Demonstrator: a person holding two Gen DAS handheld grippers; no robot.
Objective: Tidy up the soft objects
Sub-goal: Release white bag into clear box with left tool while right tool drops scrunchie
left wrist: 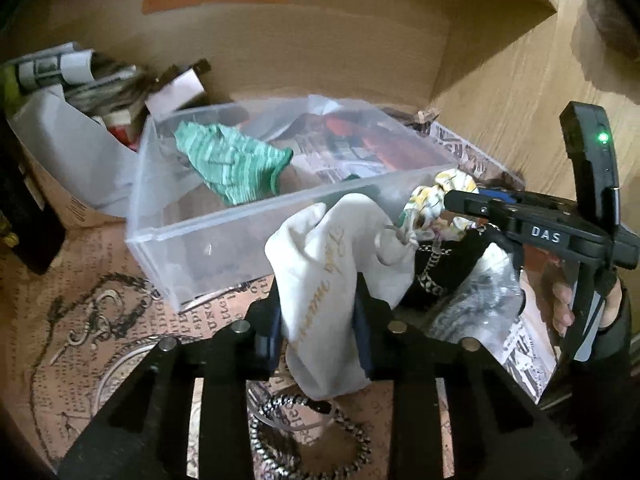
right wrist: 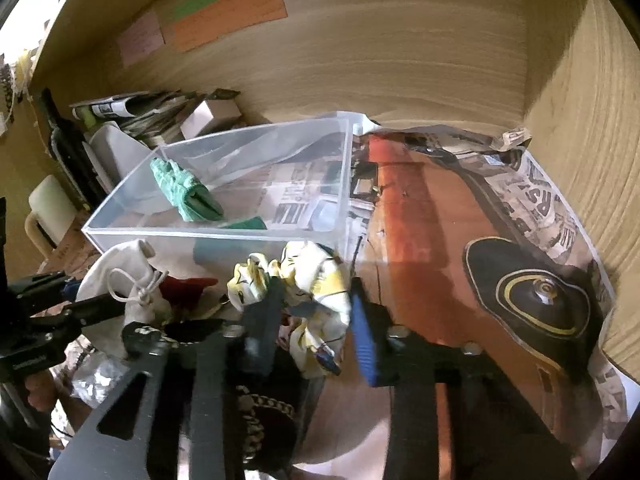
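Observation:
My left gripper [left wrist: 320, 304] is shut on a white drawstring pouch [left wrist: 332, 264] with gold lettering, held just in front of a clear plastic bin [left wrist: 168, 248]. The pouch also shows in the right wrist view [right wrist: 128, 268]. My right gripper [right wrist: 316, 304] is shut on a yellow-and-white patterned cloth [right wrist: 316, 284], held near the bin's [right wrist: 216, 234] front right corner. In the left wrist view the cloth [left wrist: 428, 200] hangs from the right gripper [left wrist: 452, 200]. A green knitted cloth [left wrist: 232, 164] lies inside the bin, also seen in the right wrist view [right wrist: 184, 192].
A black bag with a chain [left wrist: 436, 268] lies below the grippers. A braided bracelet [left wrist: 304, 440] and a metal chain [left wrist: 100, 312] lie on the printed paper. A cardboard box with papers [left wrist: 72, 184] stands left. Wooden walls [right wrist: 400, 48] close the back and right.

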